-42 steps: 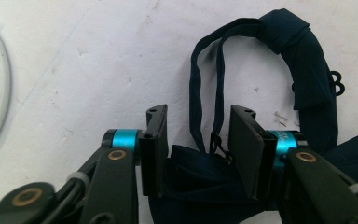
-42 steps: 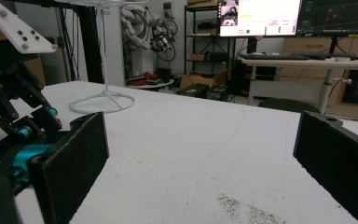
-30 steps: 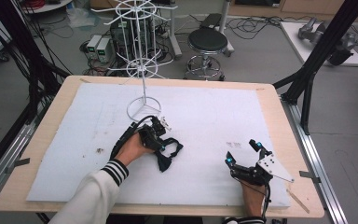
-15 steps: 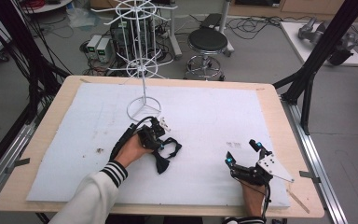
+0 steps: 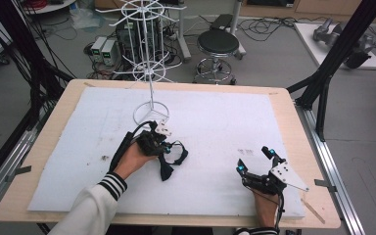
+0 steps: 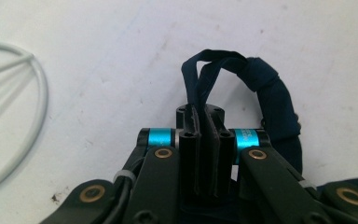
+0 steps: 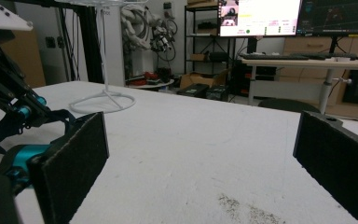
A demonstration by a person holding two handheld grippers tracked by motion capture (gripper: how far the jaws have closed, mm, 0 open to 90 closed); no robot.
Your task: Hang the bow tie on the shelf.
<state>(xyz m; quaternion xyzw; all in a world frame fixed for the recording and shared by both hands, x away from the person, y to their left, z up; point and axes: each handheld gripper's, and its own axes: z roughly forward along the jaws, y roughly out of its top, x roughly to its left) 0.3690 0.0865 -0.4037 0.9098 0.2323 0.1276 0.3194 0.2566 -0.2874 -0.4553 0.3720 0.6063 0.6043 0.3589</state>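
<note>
We view a wooden counter (image 5: 293,105) covered by a white foam mat (image 5: 225,127), with a white wire display rack (image 5: 149,73) standing on its ring base at the far left-centre. Beyond the counter stands a black stool (image 5: 217,43).

The left gripper (image 5: 164,148) lies low on the mat just in front of the rack's base, its jaws clenched on a dark navy fabric strap (image 5: 169,159). In the left gripper view, the strap (image 6: 214,70) rises as a doubled loop out of the closed jaws and passes into a knotted, wrapped section to the right. Against the frames of a second ago, the loose loop and tail of the strap have shifted slightly on the mat, while the left hand has kept its place; we judge the grasp newly secured and the strap about to be lifted, probably toward a rack hook.

The right gripper (image 5: 255,160) rests near the counter's front right, well apart from the strap, jaws released and wide; its position is unchanged. In the right gripper view its two pads (image 7: 74,163) frame bare mat, with the left gripper (image 7: 9,102) beyond.
</note>
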